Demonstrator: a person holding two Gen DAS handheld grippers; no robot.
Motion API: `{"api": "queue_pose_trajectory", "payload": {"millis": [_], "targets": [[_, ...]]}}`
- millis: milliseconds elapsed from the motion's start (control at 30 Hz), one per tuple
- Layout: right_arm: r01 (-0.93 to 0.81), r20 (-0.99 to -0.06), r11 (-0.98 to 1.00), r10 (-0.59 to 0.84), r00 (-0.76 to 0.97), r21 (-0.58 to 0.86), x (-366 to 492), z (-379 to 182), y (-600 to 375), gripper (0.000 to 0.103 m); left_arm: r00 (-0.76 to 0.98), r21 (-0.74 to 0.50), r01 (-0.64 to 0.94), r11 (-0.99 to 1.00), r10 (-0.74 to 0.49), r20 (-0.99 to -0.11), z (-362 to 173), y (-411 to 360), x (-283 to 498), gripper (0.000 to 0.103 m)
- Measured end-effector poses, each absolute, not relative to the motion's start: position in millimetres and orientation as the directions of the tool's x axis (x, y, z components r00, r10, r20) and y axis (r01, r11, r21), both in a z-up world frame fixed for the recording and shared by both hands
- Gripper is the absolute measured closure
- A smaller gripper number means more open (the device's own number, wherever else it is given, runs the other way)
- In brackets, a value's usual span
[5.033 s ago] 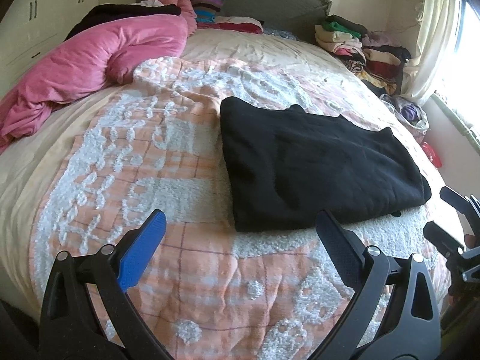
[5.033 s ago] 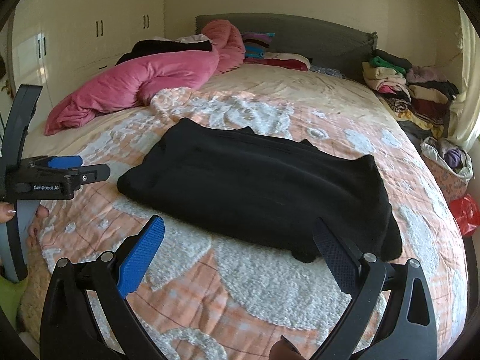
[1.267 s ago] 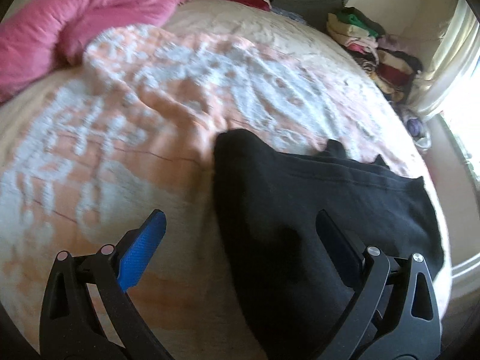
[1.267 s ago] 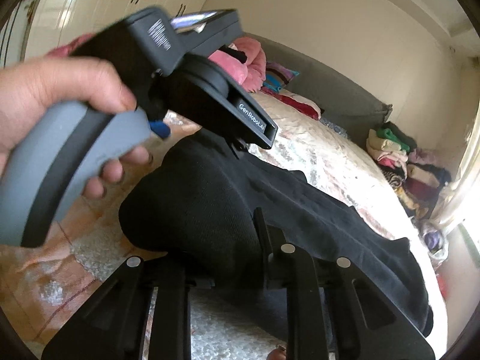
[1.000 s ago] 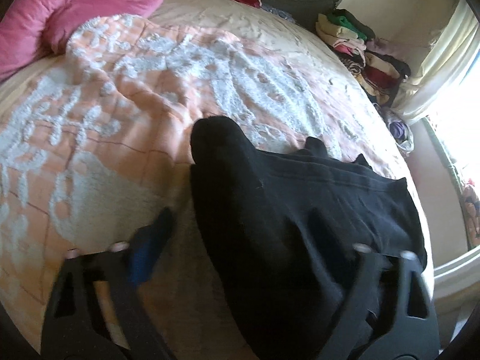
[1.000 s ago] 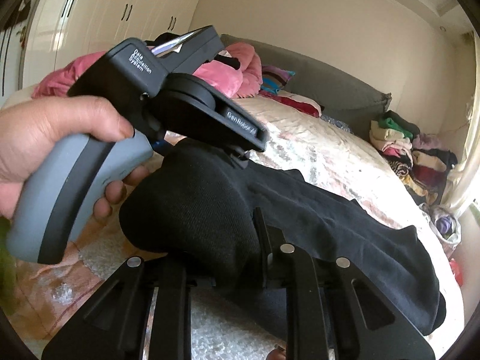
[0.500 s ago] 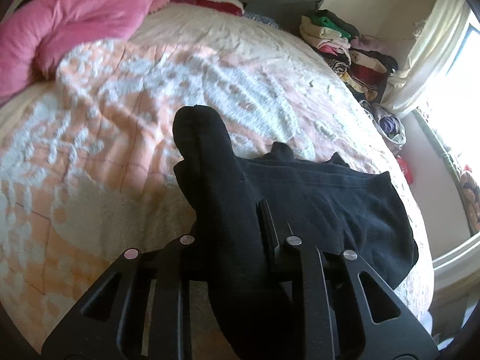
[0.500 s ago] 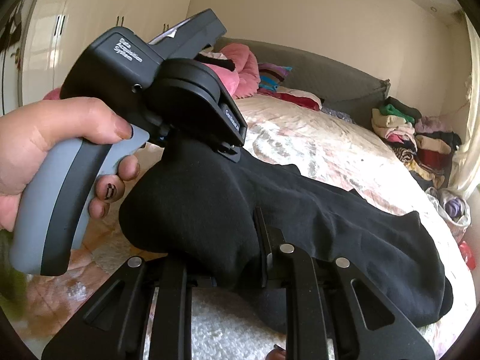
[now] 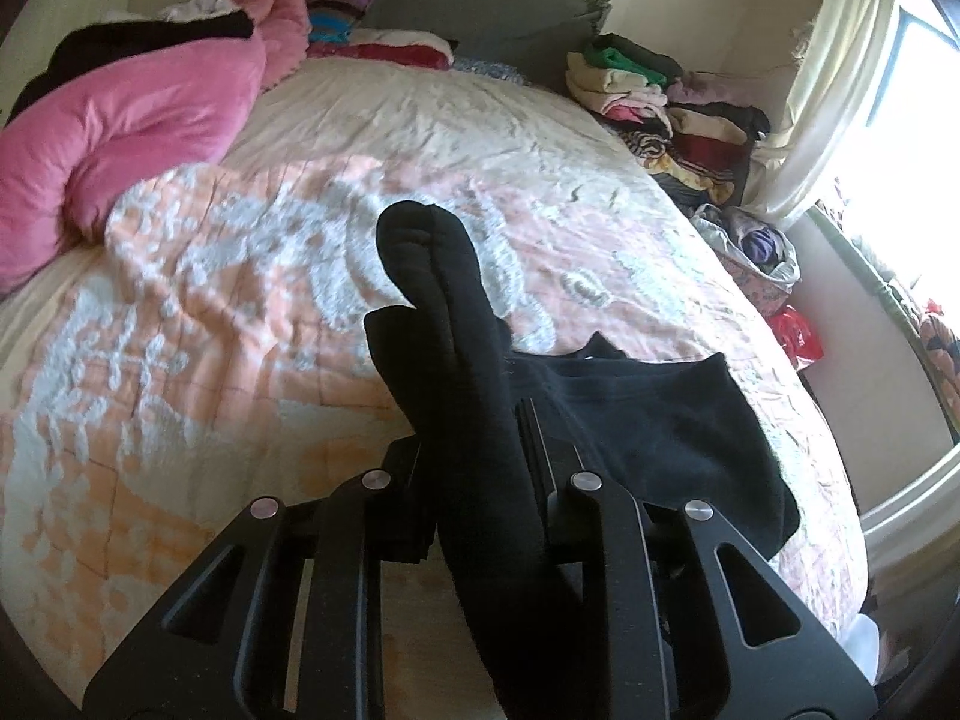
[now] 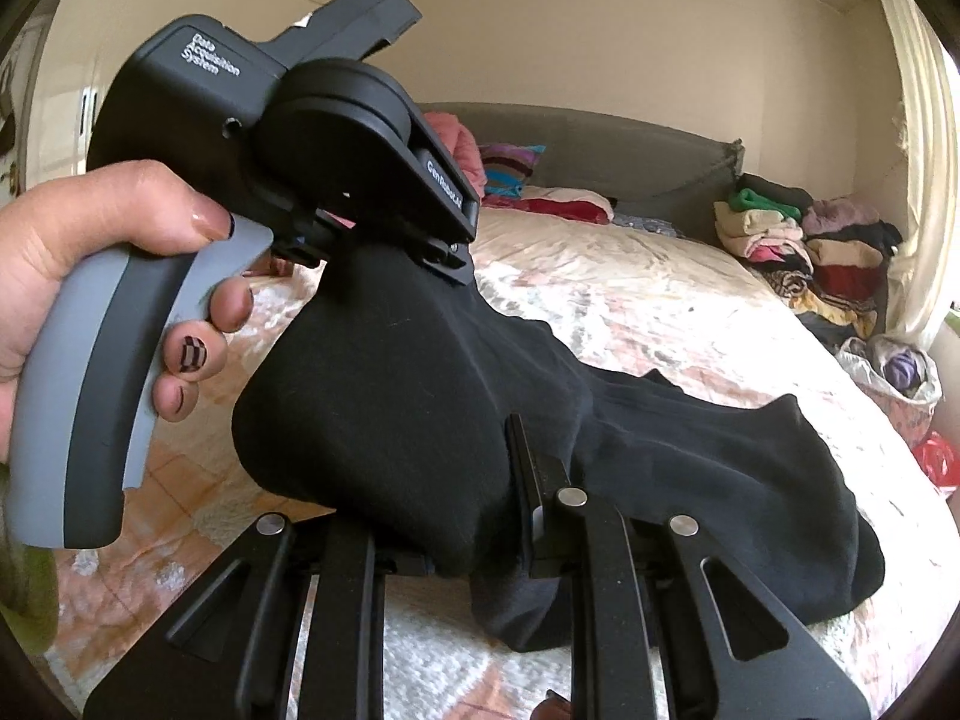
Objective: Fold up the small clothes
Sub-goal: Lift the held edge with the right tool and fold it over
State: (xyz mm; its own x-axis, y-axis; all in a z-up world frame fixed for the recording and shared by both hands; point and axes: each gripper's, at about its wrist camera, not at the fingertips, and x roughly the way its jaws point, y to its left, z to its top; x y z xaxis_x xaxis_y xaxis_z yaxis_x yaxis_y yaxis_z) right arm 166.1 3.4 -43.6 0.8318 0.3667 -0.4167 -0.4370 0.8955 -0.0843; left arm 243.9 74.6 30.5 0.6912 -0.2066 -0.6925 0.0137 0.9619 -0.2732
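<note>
Black garment [image 9: 636,420], a soft knit-looking piece already doubled over on itself, hangs between both grippers at its near edge while the rest of it lies on the bed [image 9: 456,138], trailing away toward the right-hand side of the quilt [image 9: 198,324]. The left gripper [image 9: 474,450] has its jaws pressed together on one near corner, and a thick roll of the cloth stands up past the fingertips, pointing toward the headboard; seen from the right wrist, the person's left hand [image 10: 90,276] holds that gripper above and to the left, with fabric draping down from it. The right gripper [image 10: 474,510] is likewise clamped on the neighbouring stretch of the same edge, so the two grips sit close together, left one higher. The garment's long axis runs from these grips off to the far right, where its other end rests flat and slack on the quilt, well apart from either gripper. That is what the coming move seems to turn on: the free end lies ahead and to the right, so the lifted edge would likely have to travel that way to lay one half over the other. The cloth looks heavy, matte and limp, with soft folds and no stiffness. A pile of folded clothes [image 9: 666,108] sits at the far right corner of the bed.
</note>
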Motion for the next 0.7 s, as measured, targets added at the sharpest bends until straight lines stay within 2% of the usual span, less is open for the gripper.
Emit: {"api": "queue_pose_trajectory", "payload": {"millis": [700], "targets": [[-0.347, -0.400, 0.936, 0.341, 0.851, 0.060, 169.7, -40.0, -69.6, 0.087, 0.675, -0.172, 0.122, 0.977, -0.209, -0.707, 44.7, -21.2, 267.2, 0.088]]}}
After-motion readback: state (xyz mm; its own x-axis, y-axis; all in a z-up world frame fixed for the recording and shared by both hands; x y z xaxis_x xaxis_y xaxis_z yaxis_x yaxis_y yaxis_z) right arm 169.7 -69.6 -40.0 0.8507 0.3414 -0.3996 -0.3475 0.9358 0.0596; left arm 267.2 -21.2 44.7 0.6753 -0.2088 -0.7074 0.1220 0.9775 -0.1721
